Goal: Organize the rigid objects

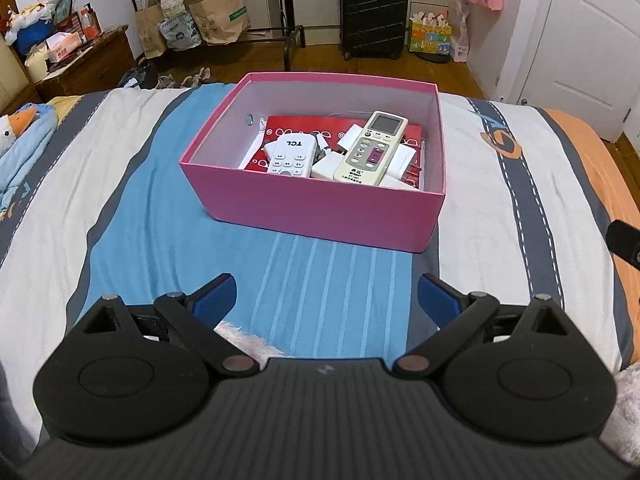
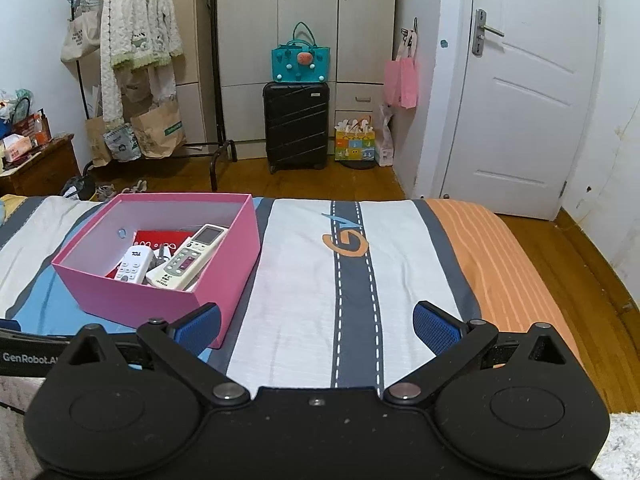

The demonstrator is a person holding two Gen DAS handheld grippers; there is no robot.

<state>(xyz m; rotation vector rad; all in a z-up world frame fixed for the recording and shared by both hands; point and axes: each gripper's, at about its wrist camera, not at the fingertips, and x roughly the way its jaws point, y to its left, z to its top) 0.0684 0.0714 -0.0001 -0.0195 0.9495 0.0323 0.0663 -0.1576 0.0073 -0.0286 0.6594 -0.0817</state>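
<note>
While fingers gape, boxy pink carton [image 1: 320, 212], slab remotes [image 1: 374, 148]

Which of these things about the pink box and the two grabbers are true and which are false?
1. The pink cardboard box sits on the striped bedspread. True.
2. The left gripper is squeezing the long cream remote control. False: its jaws are wide open and empty, and the remote lies inside the box.
3. The small white TCL remote is in the box. True.
4. The right gripper is shut. False: it is open, holding nothing.
5. The black hard-shell suitcase lies on the bed. False: it stands on the floor.
</note>
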